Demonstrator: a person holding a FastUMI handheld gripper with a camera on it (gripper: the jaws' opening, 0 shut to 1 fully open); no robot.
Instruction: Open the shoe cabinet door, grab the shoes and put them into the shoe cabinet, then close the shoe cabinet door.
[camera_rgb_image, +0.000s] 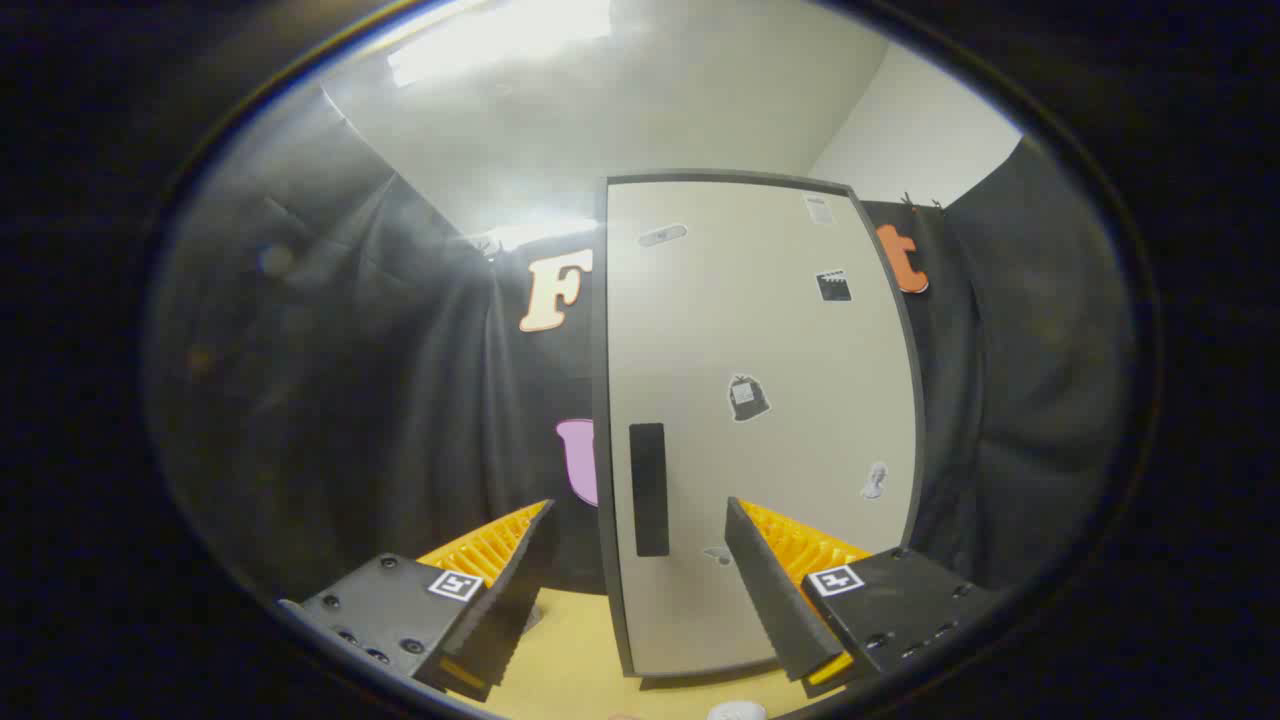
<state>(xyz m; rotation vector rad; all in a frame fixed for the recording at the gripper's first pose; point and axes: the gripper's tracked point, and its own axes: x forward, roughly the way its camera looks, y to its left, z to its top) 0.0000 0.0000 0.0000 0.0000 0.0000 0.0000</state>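
Gripper (640, 555): its fingers are standing wide apart, gripping nothing, pointing at the lower part of the cabinet door.
Floor (570, 650): a pale wooden surface is showing between the fingers, beneath the cabinet.
Shoe cabinet door (760, 420): the light panel with a dark frame is standing upright and shut, just ahead of the fingers.
Handle (648, 488): a dark vertical bar is sitting near the door's left edge, in the gap between the fingers.
Stickers (747, 398): several small ones are dotting the door's face.
Booth wall (400, 400): black cloth is hanging behind and to both sides of the cabinet.
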